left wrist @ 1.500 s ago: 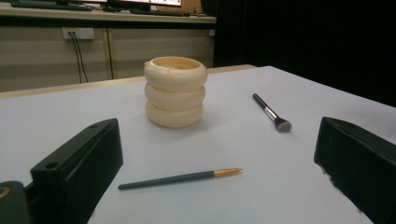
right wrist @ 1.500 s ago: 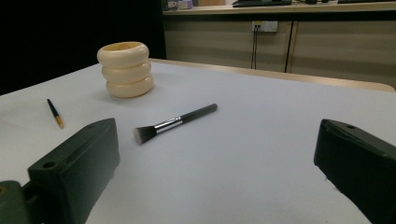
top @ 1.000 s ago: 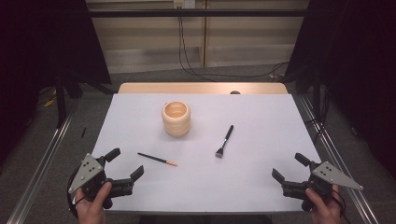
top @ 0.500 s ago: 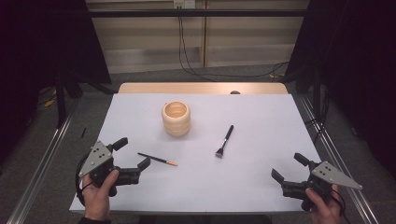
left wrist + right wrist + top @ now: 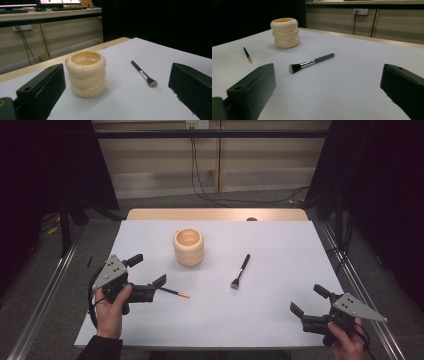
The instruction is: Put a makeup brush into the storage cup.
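No text, label, brand, number or sign can be read in any of the views. The monitors [image 5: 37,2] at the top edge of the left gripper view show bright strips with small coloured marks, too small and blurred to make out as writing.

Table covering: a white sheet [image 5: 280,315] covers the table [image 5: 215,214], whose wooden far edge shows bare.
Wall: pale panels behind the table, with a socket [image 5: 360,11] and black cables [image 5: 200,175] hanging to the floor.
Rails: metal rails [image 5: 45,305] run along both sides of the table.
Shelf: monitors [image 5: 62,2] sit on a long desk in the left gripper view.
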### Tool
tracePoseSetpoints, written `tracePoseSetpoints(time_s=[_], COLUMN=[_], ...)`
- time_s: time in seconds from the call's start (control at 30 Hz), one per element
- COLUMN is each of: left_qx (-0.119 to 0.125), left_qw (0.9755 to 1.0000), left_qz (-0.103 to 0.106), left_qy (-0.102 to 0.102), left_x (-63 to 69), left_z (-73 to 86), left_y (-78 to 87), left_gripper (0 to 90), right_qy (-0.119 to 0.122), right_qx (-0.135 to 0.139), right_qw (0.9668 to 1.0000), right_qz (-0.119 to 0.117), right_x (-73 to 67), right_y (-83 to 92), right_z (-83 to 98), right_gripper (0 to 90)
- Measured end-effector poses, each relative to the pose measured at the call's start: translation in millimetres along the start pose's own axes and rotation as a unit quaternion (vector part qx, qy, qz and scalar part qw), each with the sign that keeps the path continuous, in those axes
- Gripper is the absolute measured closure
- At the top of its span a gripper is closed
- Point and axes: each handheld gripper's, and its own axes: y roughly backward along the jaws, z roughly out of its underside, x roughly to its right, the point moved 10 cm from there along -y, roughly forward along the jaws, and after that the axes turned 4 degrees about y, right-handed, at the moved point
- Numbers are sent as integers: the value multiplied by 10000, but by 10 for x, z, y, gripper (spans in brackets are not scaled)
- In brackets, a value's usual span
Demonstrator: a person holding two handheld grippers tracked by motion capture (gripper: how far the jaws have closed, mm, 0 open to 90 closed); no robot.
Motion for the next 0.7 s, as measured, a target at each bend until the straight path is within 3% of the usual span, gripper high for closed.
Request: tracePoseSetpoints(time_s=[0.13,0.23,0.53,0.7], left_qx=[-84,-20,32,10], left_qw=[9999,9999,9993,9991], left_qz=[-10,23,254,299], left_qy=[-94,-113,-272,-307], left_x=[-34,-44,46,60], left_z=[-11,-110,-375,-434], left_y=[-56,-122,-261,-352], left_gripper=[10,9,11,14], right_qy=[20,12,21,25], right_qx=[-7,-2,-7,-29], right_qw=[10000,10000,10000,10000], right_qz=[-43,-27,-64,-74], right_x=[-10,1,-2,-5], right_y=[1,-2,7,8], right_z=[1,3,8,16], right_gripper=[0,0,0,0])
